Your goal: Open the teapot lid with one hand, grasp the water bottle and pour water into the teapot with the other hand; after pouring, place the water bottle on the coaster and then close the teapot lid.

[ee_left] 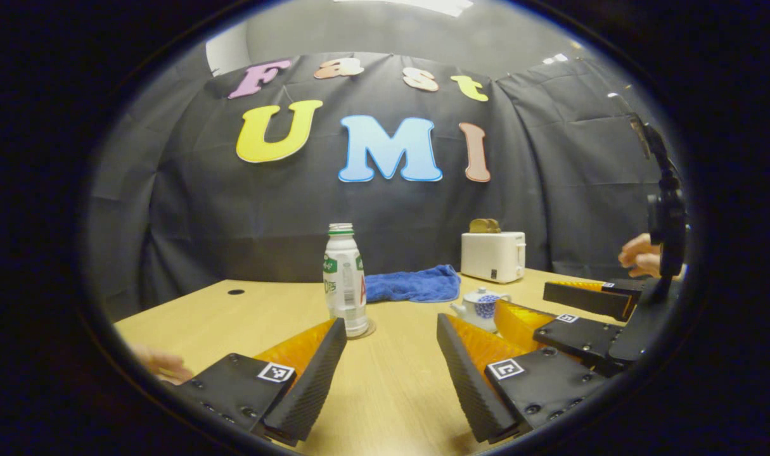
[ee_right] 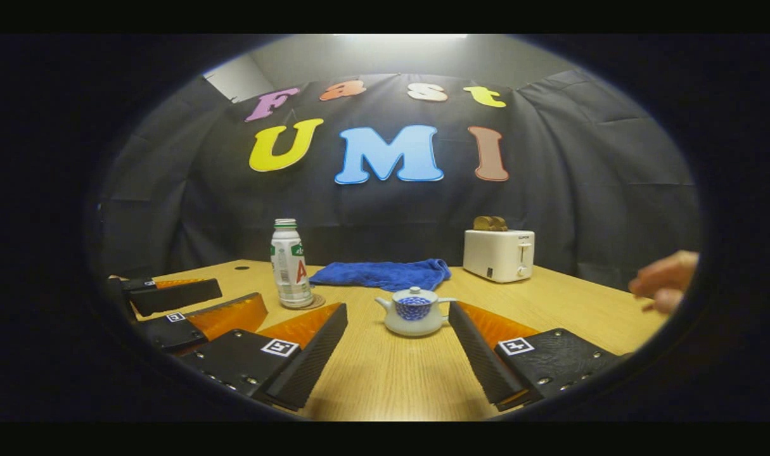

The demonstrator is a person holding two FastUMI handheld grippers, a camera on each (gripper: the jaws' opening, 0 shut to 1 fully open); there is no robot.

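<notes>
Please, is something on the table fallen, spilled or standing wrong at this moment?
Nothing stands out. The water bottle stands upright on its coaster, with no cap visible. The teapot is upright, lid on. The blue cloth lies crumpled but dry-looking, beside the toaster.

Each gripper has two wedge-shaped fingers (ee_left: 308, 380) with ribbed inner faces. Flat plates (ee_right: 552, 358) on top carry small screws and a square black-and-white marker (ee_left: 275, 372).

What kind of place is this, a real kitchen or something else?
Probably a staged recording booth, not a real kitchen: black cloth hangs as the wall behind a wooden table, where a toaster, teapot and water bottle are laid out.
</notes>
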